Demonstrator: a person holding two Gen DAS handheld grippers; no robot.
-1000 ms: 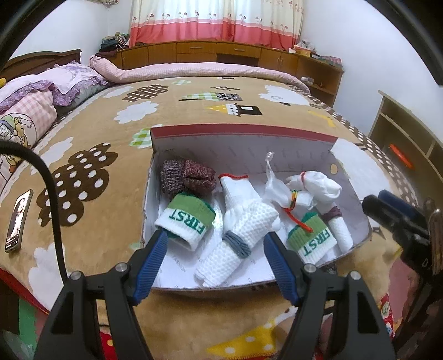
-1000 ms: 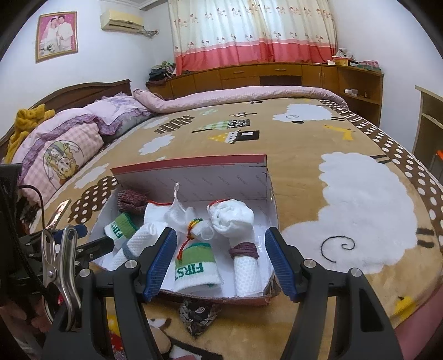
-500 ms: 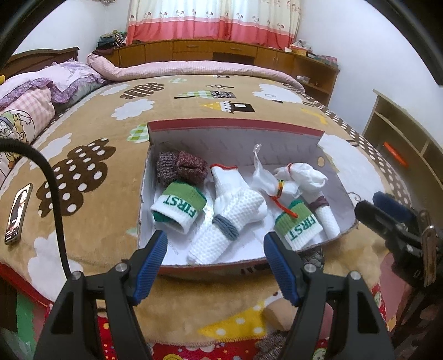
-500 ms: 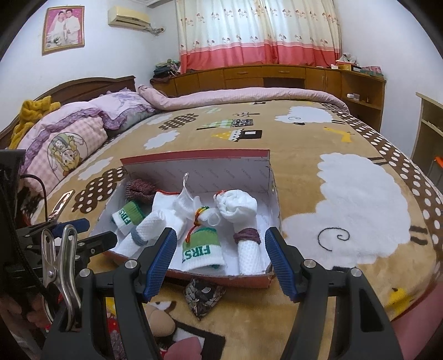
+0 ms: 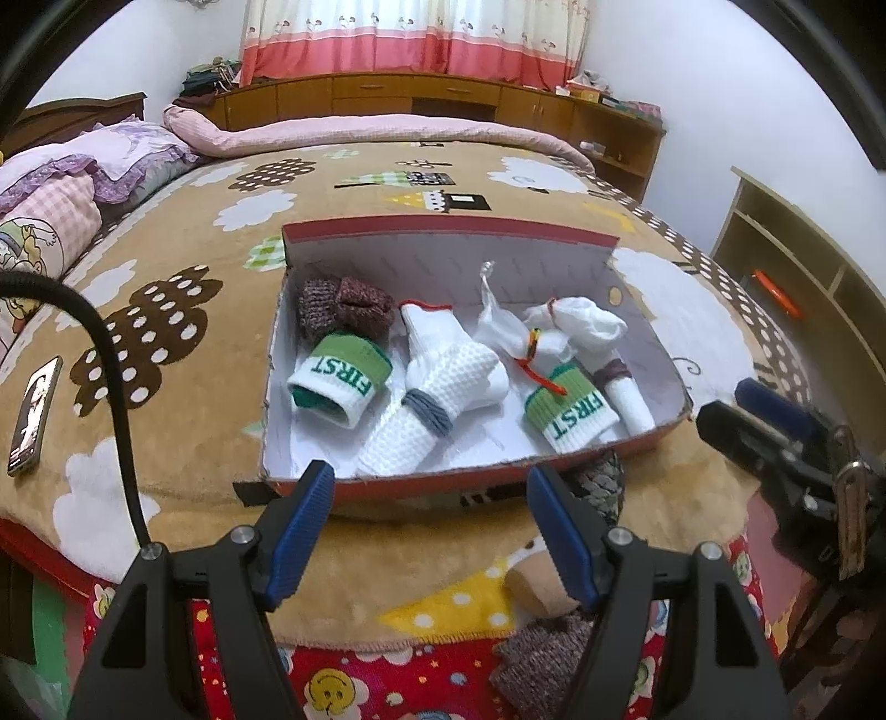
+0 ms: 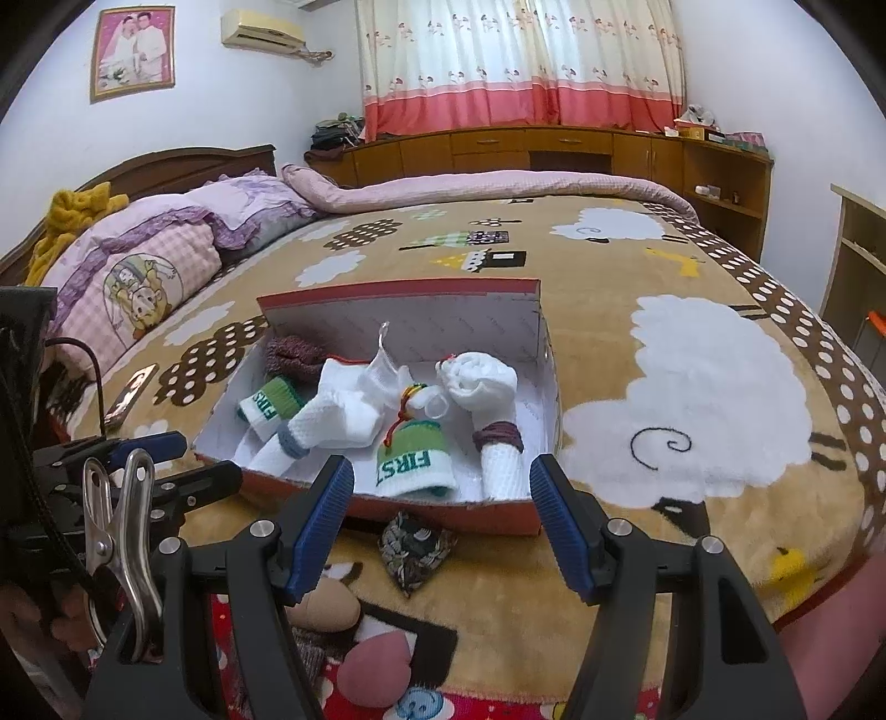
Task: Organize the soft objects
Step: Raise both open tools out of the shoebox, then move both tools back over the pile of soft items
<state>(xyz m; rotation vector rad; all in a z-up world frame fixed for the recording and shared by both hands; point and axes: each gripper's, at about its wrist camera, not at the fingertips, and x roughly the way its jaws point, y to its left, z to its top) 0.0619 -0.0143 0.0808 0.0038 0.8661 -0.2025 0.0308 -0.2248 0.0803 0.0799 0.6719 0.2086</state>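
Evidently both grippers hover level before the red shoebox (image 5: pixel 443 487) on the bed, the left gripper (image 5: pixel 429 526) and right gripper (image 6: pixel 440 520) spread wide, empty; rolled socks (image 5: pixel 437 399) lie inside at twelve o'clock.

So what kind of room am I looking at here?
Almost certainly a home bedroom: a large bed with a cartoon blanket, pillows against a wooden headboard, curtains above low cabinets, and a framed portrait on the wall.
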